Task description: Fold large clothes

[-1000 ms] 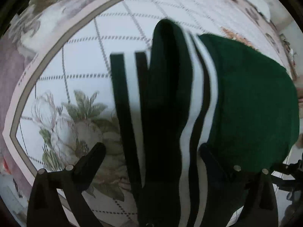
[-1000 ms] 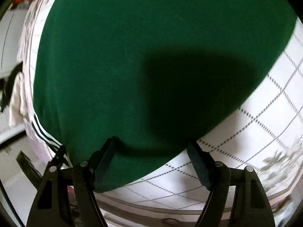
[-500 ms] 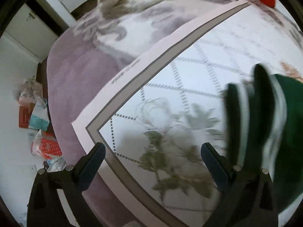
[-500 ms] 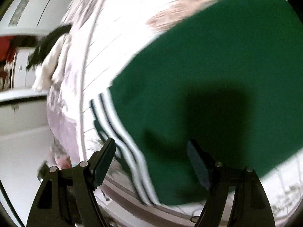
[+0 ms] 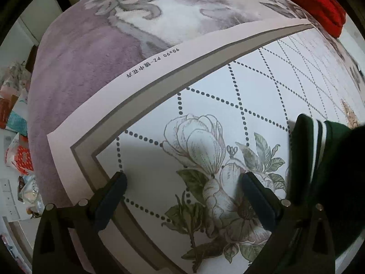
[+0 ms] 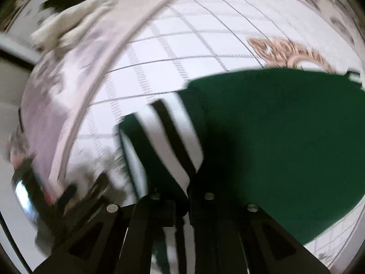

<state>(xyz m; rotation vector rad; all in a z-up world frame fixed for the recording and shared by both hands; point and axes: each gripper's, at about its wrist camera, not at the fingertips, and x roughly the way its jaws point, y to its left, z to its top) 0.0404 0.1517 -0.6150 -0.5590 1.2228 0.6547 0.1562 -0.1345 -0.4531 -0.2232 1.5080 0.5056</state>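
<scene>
Black tongs [image 5: 182, 196], silver screws

The right-wrist view is smeared by motion: the mat's [image 6: 205, 45] grid lines streak, and the clutter at lower left [image 6: 45, 194] cannot be identified. The right gripper's [image 6: 187, 196] closed fingers hide whatever striped cloth they pinch. The green garment [image 5: 330, 159] runs off the left-wrist view's right edge (only its striped sleeve shows clearly).

Both wrist views look steeply down, close over the patterned cloth [image 5: 228, 105], sharing the green garment [image 6: 285, 137].
</scene>
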